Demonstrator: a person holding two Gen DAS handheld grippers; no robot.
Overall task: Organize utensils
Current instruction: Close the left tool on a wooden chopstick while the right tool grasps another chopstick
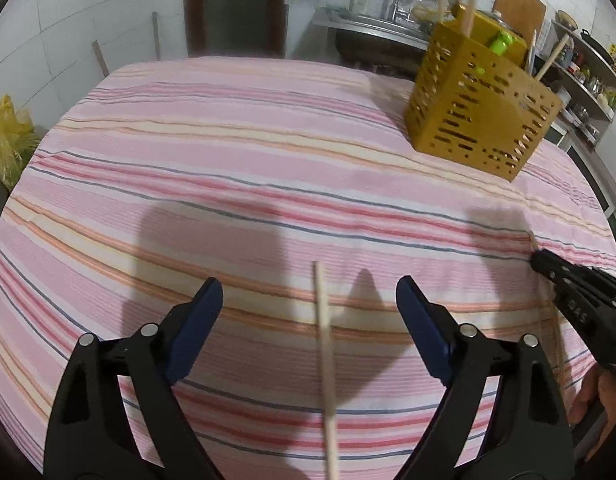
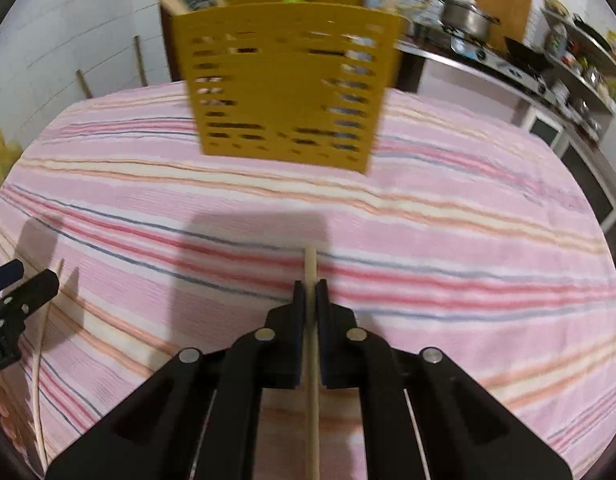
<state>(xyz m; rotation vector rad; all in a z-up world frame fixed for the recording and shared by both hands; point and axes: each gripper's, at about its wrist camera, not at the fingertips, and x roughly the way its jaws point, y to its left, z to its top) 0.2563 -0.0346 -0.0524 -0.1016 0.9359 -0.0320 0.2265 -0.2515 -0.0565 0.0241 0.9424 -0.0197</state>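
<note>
Under me lies a pink striped tablecloth [image 1: 236, 152], creased in soft ridges. Off to my left a crumpled yellow plastic bag [image 1: 8, 140] sits by the white tiled wall [image 1: 88, 12]. Past the table I see a wooden cutting board [image 2: 504, 8] leaning upright and a metal pot [image 2: 466, 18] on the stove [image 2: 504, 66].

1. The pink striped woven cloth [image 2: 448, 216] under both grippers looked matt and finely ribbed.
2. The mustard perforated plastic utensil caddy [image 2: 284, 80] ahead looked smooth.
3. The pale wooden chopstick [image 2: 311, 344] was matt.
</note>
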